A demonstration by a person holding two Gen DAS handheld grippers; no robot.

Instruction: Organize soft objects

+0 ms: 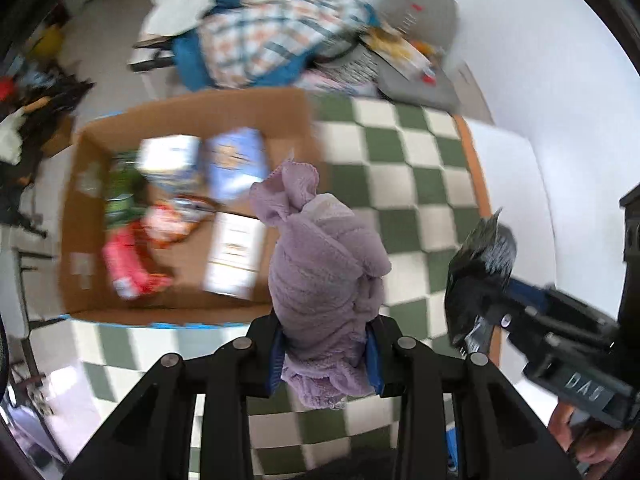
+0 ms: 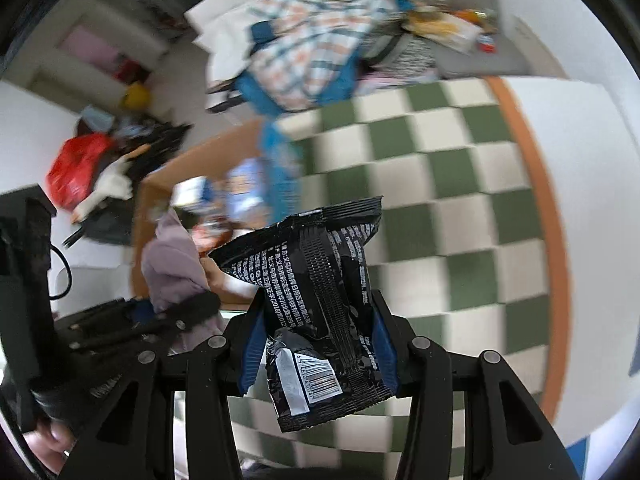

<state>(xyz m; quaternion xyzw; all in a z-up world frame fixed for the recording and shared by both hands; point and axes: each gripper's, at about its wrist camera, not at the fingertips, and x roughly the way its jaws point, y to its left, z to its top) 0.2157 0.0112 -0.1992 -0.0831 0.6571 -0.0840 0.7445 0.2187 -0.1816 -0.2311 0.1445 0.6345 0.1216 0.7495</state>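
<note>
My left gripper [image 1: 326, 354] is shut on a lilac fluffy cloth [image 1: 324, 264], which bunches up between its blue pads above the checked table. My right gripper [image 2: 320, 350] is shut on a black snack packet [image 2: 320, 304] with white print and a barcode. That packet [image 1: 480, 276] and the right gripper also show at the right of the left wrist view. The lilac cloth [image 2: 176, 264] and the left gripper appear at the left of the right wrist view. An open cardboard box [image 1: 92, 288] lies to the left, holding several packets and small cartons.
The green-and-white checked cloth [image 1: 404, 184] covers a round table with an orange rim [image 1: 476, 172]. At its far side lie a checked blue bundle [image 1: 272, 36], a grey pouch [image 1: 420, 12] and snack packets. Clutter fills the floor on the left [image 2: 80, 172].
</note>
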